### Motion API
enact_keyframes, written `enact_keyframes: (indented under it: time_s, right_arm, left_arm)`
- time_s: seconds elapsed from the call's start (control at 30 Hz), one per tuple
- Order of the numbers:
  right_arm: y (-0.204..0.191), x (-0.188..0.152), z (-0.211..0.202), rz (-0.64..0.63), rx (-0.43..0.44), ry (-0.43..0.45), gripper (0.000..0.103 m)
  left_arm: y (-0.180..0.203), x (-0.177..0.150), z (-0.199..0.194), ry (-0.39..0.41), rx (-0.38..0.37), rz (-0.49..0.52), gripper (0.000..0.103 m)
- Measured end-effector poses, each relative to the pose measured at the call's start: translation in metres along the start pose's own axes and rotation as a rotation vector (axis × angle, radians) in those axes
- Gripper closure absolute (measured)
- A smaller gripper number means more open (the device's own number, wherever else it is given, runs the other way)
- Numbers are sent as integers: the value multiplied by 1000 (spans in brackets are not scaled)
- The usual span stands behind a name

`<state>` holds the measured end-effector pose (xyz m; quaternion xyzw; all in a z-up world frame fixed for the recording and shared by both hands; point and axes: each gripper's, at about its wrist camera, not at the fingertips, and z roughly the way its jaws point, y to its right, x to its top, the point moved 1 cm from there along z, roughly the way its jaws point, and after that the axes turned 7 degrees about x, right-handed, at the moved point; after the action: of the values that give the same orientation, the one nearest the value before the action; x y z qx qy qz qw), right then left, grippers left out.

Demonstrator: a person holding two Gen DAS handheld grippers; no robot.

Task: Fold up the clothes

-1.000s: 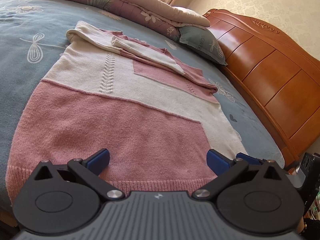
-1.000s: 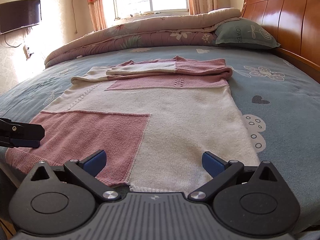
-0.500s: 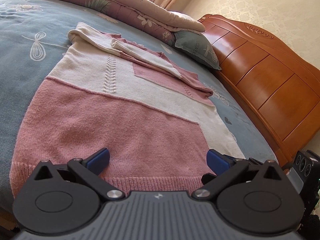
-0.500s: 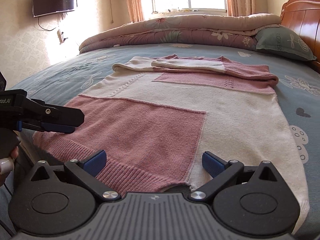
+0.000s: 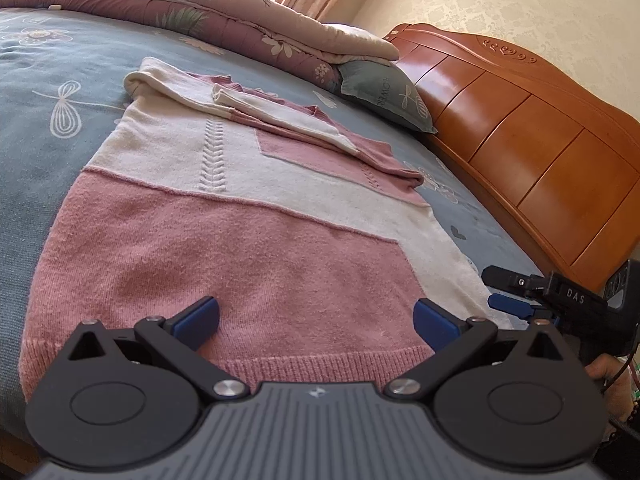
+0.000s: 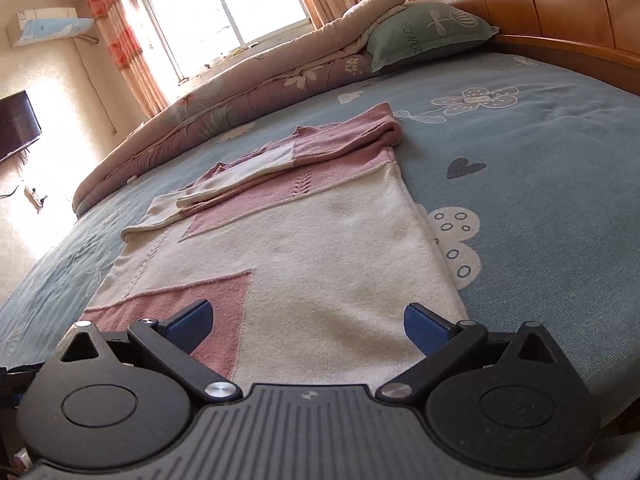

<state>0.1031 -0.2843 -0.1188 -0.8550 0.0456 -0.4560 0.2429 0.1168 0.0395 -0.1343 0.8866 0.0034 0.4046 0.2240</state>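
A pink and cream knit sweater (image 5: 248,216) lies flat on the bed, its sleeves folded across the far end. My left gripper (image 5: 316,320) is open just above the pink ribbed hem, nothing between its blue pads. In the right wrist view the sweater (image 6: 320,248) fills the middle, and my right gripper (image 6: 307,322) is open over the hem's cream corner. The right gripper (image 5: 516,292) also shows at the right edge of the left wrist view, beside the sweater's cream corner, held by a hand (image 5: 608,372).
The sweater rests on a blue patterned bedsheet (image 6: 540,168). A rolled floral quilt (image 6: 240,100) and a green pillow (image 6: 428,36) lie at the far end. A wooden headboard (image 5: 520,152) runs along the right side. A window with curtains (image 6: 224,4) is behind.
The right gripper has swung from the hem's middle to its cream right corner and tilted. The left gripper has stayed at the pink hem, shifting slightly. Both remain open.
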Motion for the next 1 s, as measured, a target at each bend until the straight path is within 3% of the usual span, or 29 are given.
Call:
enact_keyframes:
  time_s: [0.1, 0.13, 0.23, 0.3, 0.43, 0.5, 0.63, 0.73, 0.87, 1.0]
  right_arm:
    - [0, 11, 23, 10, 64, -57, 0]
    - [3, 12, 32, 20, 50, -92, 0]
    - [12, 17, 36, -39, -82, -64, 0]
    - [19, 22, 30, -10, -101, -56, 0]
    - [7, 28, 20, 6, -6, -66, 0]
    - [-5, 29, 24, -60, 21, -82, 0]
    - [-10, 36, 50, -118, 13, -110, 0]
    - [8, 40, 70, -70, -37, -168, 0]
    - [17, 49, 61, -67, -121, -121, 0]
    - [1, 53, 46, -66, -99, -94, 0]
  left_arm:
    - [-1, 1, 0, -2, -5, -5, 1]
    - [-2, 1, -1, -4, -6, -10, 1]
    - [-3, 1, -1, -3, -7, -9, 1]
    - [-3, 1, 0, -2, -5, -3, 1]
    - [3, 0, 1, -2, 15, 36, 1]
    - [5, 0, 2, -2, 25, 54, 1]
    - [3, 0, 1, -1, 22, 47, 1]
    - [-1, 1, 0, -4, 4, 18, 1]
    - [-6, 3, 0, -8, -17, -9, 1]
    - [-3, 3, 1, -7, -6, 16, 1]
